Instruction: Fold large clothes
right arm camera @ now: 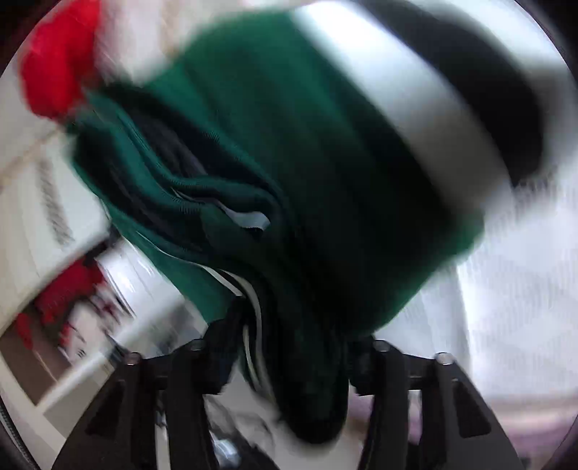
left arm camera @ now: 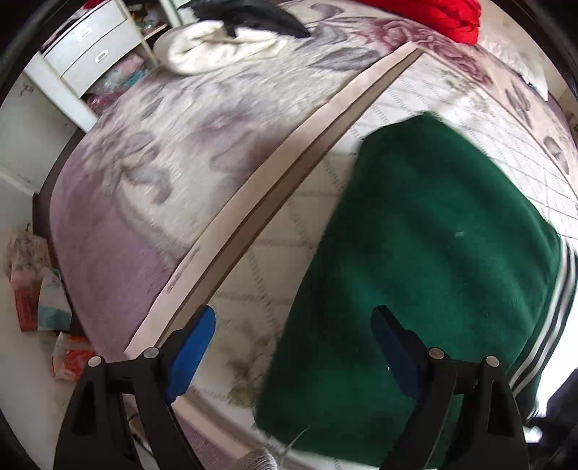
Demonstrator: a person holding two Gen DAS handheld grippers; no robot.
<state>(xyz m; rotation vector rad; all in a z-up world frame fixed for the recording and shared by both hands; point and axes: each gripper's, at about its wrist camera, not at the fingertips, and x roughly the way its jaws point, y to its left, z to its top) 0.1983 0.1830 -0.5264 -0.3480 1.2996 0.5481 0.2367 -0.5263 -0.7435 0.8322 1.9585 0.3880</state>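
Bed is carrying the soft, floppy green top; my left claw is gaping empty, my right claw is straddling its hem at 6 o'clock, grip unclear.

A white drawer unit stands beside the bed; bags sit on the floor below

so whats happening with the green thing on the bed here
A person with a gripper in each hand is folding a green garment with white stripes on a bed. The left gripper hovers open above its near edge, holding nothing. The right gripper has bunched layers of the garment between its fingers, though blur hides whether they press on it. A white garment and a red one lie farther back.
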